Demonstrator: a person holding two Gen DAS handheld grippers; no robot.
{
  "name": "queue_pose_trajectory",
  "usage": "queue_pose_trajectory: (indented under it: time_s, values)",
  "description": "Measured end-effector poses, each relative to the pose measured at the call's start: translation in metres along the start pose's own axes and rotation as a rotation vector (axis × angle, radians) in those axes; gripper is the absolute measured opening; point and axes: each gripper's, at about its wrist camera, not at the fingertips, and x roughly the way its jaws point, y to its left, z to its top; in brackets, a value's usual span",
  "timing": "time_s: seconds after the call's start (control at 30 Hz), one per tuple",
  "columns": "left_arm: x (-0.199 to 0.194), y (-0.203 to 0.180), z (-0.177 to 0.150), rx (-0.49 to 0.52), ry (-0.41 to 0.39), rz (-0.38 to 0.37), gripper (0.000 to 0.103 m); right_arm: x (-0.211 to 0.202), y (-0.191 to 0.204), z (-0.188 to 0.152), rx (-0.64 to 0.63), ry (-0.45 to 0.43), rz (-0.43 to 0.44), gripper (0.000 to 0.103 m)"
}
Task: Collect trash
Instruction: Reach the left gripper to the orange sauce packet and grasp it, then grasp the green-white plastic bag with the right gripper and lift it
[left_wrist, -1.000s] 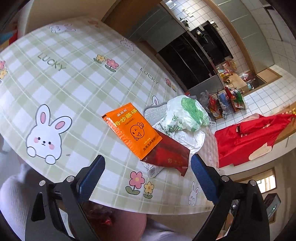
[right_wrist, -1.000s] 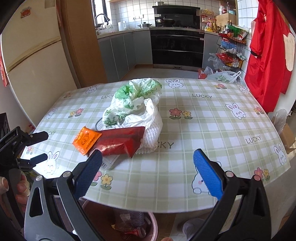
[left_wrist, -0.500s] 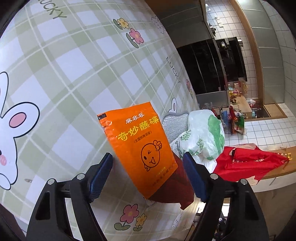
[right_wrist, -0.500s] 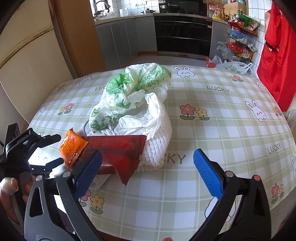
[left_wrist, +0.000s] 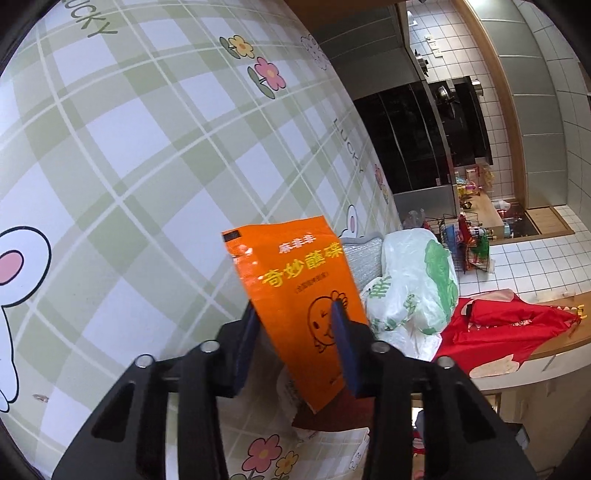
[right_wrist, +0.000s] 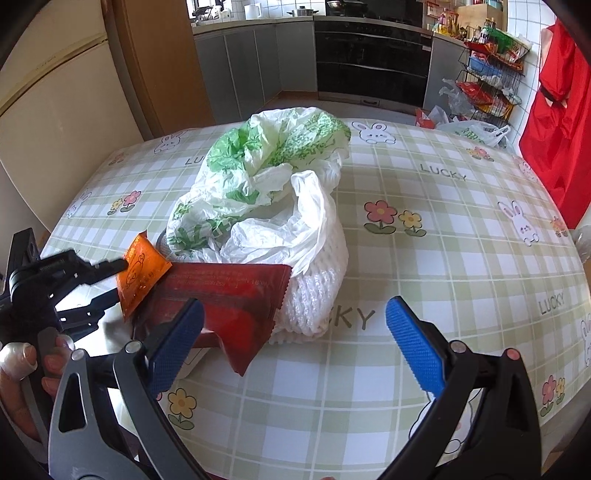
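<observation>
The left gripper (left_wrist: 295, 321) has just been closing, and its two blue pads now press on the lower half of the orange sauce packet (left_wrist: 295, 291), one on each long edge. The packet is bowed between the pads, with its free upper end standing above them. In the right wrist view, the left gripper (right_wrist: 120, 278) holds the same orange sauce packet (right_wrist: 142, 273) at the left end of the trash pile, with a person's hand (right_wrist: 26, 365) on the handle below.

The right gripper (right_wrist: 295, 332) stands wide open and holds nothing. Its left pad sits in front of the dark red wrapper (right_wrist: 229, 295); whether they touch cannot be told.

The white-and-green plastic bag (right_wrist: 258, 177) lies crumpled and open on the tablecloth (right_wrist: 443, 229); its contents are not visible.

Relative to the white-and-green plastic bag:
- The white foam net sleeve (right_wrist: 314, 295) lies against its near side.
- The dark red wrapper lies in front, overlapping the sleeve's left end.
- The orange sauce packet is at the near left, just beside the wrapper.
</observation>
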Motion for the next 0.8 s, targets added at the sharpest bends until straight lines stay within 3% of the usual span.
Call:
queue_pose_trajectory:
  time_s: [0.13,0.23,0.4,0.57,0.8]
  values:
    - [-0.013,0.003,0.001,0.035,-0.044,-0.042,0.008,-0.003,-0.001,0.007,-0.027,-0.021,0.003,0.097]
    - [-0.029,-0.004,0.005,0.083,-0.086,-0.088,0.003,-0.004,-0.004,0.016,-0.034,-0.037,0.013,0.097]
    - [-0.061,-0.026,0.011,0.205,-0.181,-0.132,0.001,0.0,-0.011,0.044,-0.006,-0.097,0.085,0.097]
    - [-0.092,-0.037,0.012,0.289,-0.284,-0.116,0.001,0.015,-0.016,0.079,0.057,-0.148,0.11,0.097]
    - [-0.105,-0.035,0.006,0.349,-0.314,-0.101,0.001,0.069,-0.021,0.101,0.171,-0.042,0.118,0.097]
